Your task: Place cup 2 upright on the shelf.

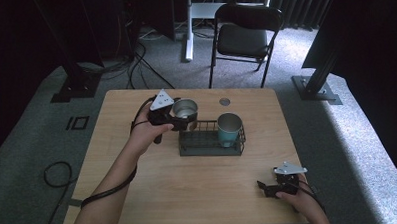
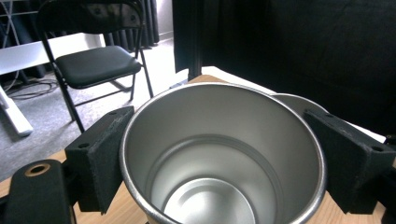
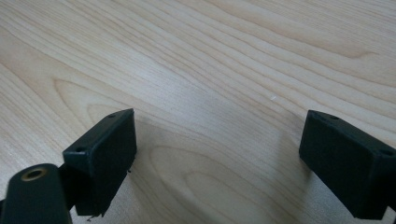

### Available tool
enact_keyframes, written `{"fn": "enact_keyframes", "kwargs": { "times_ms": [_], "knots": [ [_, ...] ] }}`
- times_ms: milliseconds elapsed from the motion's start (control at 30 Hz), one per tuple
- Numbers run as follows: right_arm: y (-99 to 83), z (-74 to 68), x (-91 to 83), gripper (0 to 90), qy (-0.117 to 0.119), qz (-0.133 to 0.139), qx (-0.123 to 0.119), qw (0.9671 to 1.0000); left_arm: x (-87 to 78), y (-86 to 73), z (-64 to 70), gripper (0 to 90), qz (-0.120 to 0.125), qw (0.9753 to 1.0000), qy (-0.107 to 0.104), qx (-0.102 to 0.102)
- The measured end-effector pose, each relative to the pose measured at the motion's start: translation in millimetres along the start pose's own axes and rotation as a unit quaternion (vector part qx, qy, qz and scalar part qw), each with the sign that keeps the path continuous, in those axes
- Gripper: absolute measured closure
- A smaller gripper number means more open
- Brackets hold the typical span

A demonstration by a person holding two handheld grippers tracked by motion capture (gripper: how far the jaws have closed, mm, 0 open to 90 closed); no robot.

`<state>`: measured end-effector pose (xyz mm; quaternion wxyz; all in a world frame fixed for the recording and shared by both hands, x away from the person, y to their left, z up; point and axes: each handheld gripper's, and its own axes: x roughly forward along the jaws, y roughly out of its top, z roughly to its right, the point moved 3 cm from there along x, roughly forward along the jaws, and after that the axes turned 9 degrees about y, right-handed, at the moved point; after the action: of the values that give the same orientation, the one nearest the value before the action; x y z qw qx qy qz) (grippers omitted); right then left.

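My left fingers point(image 2: 219, 154) pinch the steel cup point(image 2: 219, 158), at 9 o'clock of the wire rack point(image 1: 211, 141). My right fingers point(image 3: 224, 163) are spread, empty, low over the counter point(image 3: 210, 70).

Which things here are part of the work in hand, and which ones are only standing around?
Part of the work:
- left gripper, jaws closed on the steel cup
- black wire rack
- teal cup, standing in the rack

Standing around:
- right gripper, open, low over the bare table
- folding chair
- floor cables
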<state>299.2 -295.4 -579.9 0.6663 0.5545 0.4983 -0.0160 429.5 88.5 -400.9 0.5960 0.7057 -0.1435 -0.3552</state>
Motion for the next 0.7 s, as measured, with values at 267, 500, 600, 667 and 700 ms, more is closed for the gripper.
{"fn": "enact_keyframes", "kwargs": {
  "times_ms": [267,500,600,667,700],
  "knots": [
    [0.0,0.0,-0.1,10.7,0.000,0.000,0.000,1.0000,10.7,-1.4,7.5,14.0,-0.006,1.0000,-0.007,-0.001],
    [0.0,0.0,-0.1,10.7,0.000,0.000,0.000,1.0000,21.5,-5.8,15.0,14.0,-0.011,0.9998,-0.016,-0.003],
    [0.0,0.2,-0.1,10.7,0.001,0.000,0.001,1.0000,25.6,-8.9,17.1,14.1,-0.013,0.9997,-0.020,-0.007],
    [0.0,0.1,-0.1,10.7,0.001,0.000,0.001,1.0000,28.5,-12.1,19.0,14.0,-0.017,0.9996,-0.021,-0.005],
    [0.0,0.1,-0.1,10.7,0.001,0.000,0.001,1.0000,28.5,-12.1,19.0,14.1,-0.017,0.9996,-0.021,-0.005]
  ]
}}
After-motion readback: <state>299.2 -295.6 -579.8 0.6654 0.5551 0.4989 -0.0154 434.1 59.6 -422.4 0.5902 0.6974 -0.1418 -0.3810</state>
